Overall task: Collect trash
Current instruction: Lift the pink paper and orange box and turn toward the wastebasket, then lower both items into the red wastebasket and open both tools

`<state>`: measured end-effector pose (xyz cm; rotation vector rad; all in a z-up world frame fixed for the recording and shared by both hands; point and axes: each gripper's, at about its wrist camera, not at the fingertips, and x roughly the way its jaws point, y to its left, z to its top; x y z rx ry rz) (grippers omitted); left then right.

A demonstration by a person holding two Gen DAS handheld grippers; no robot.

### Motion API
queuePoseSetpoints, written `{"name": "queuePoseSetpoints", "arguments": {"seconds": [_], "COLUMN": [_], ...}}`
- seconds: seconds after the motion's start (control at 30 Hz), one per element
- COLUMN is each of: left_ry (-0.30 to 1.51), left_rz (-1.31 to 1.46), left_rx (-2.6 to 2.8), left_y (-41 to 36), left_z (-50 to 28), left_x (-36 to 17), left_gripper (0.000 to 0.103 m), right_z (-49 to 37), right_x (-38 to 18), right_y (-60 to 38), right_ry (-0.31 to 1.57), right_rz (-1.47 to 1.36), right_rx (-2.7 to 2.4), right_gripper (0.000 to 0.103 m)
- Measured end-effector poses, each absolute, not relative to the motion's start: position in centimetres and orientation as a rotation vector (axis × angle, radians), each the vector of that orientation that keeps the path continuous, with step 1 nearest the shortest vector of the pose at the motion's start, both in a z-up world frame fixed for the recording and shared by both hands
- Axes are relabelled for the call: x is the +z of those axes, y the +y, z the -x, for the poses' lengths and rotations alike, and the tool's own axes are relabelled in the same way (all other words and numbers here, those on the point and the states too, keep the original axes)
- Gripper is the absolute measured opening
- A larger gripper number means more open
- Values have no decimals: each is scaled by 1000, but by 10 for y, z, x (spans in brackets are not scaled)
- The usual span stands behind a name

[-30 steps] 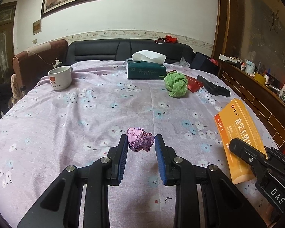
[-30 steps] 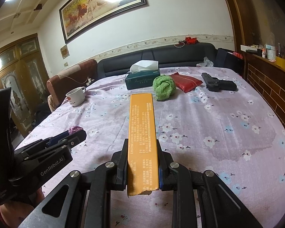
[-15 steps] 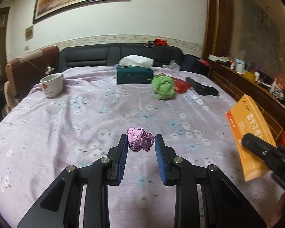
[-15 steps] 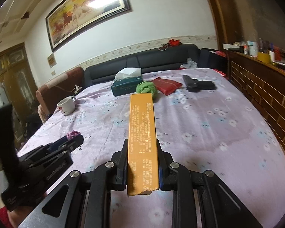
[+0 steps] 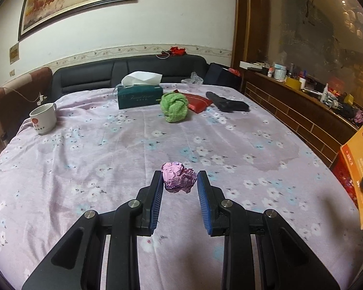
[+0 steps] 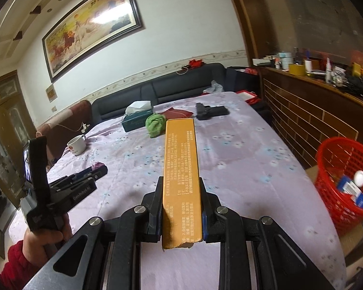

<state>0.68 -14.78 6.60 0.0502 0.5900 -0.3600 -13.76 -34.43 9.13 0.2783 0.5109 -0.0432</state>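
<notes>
A crumpled pink wrapper (image 5: 179, 177) sits pinched in the left gripper (image 5: 179, 181) jaws above the flowered surface (image 5: 84, 164). The right gripper (image 6: 180, 193) jaws clamp an orange carton (image 6: 181, 159). Beside the surface, a red basket (image 6: 338, 169) holds a blue-white package (image 6: 353, 189) and a white ball (image 6: 359, 177).

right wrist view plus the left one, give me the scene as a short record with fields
surface: table under a lilac floral cloth
left hand-held gripper: closed on a crumpled pink foil ball
right hand-held gripper: shut on a long orange cardboard box
bin: red plastic mesh basket beside the table's right edge, some items inside
left on table: white ceramic mug, green tissue box, bunched green towel, flat red pouch, black pistol-shaped object
</notes>
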Motion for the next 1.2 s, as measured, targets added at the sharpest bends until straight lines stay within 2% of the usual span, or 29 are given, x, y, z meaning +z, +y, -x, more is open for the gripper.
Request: {"name": "queuePoseSetpoints", "arguments": {"seconds": [0.5, 1.2], "left_ry": [625, 658], "left_rz": [-103, -243], "left_rx": [-504, -708], "left_y": [-202, -331], "left_z": [53, 92], "left_x": [78, 84], "left_gripper": [27, 27], "right_z": [174, 234], "right_x": [80, 68], "right_y": [-400, -502], "right_ry": [497, 426], "right_rz": [-383, -512], "right_rx": [-89, -240], "right_gripper": [24, 24]}}
